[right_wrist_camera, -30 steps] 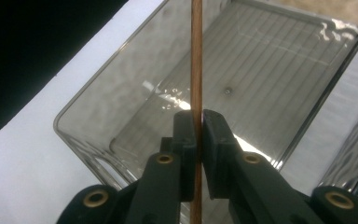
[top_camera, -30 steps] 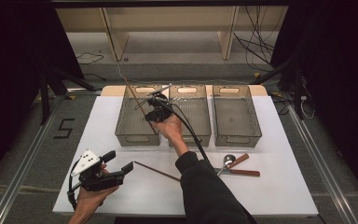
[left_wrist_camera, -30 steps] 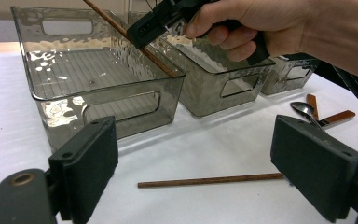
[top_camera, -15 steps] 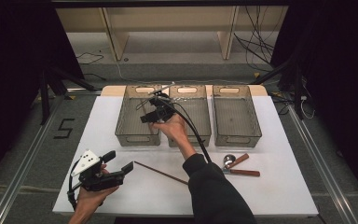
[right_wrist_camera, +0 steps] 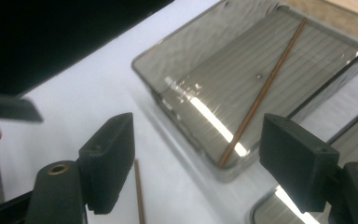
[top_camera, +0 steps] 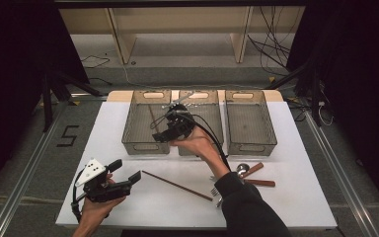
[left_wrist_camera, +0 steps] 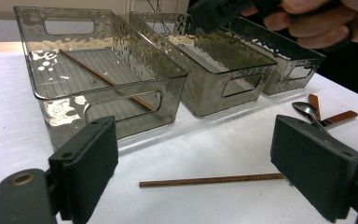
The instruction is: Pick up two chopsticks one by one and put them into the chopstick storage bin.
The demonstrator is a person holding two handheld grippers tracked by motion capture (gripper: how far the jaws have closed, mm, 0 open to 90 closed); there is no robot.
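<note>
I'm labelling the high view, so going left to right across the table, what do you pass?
Left gripper → loose chopstick → fork → spoon; behind them, left bin holding a chopstick → middle bin → right bin.

floor marking (top_camera: 67,136) — a dark "5" on the grey floor left of the table (top_camera: 296,197), beside the rail, seen from the high view. no other text, label or brand is legible on the bins or tools.
</note>
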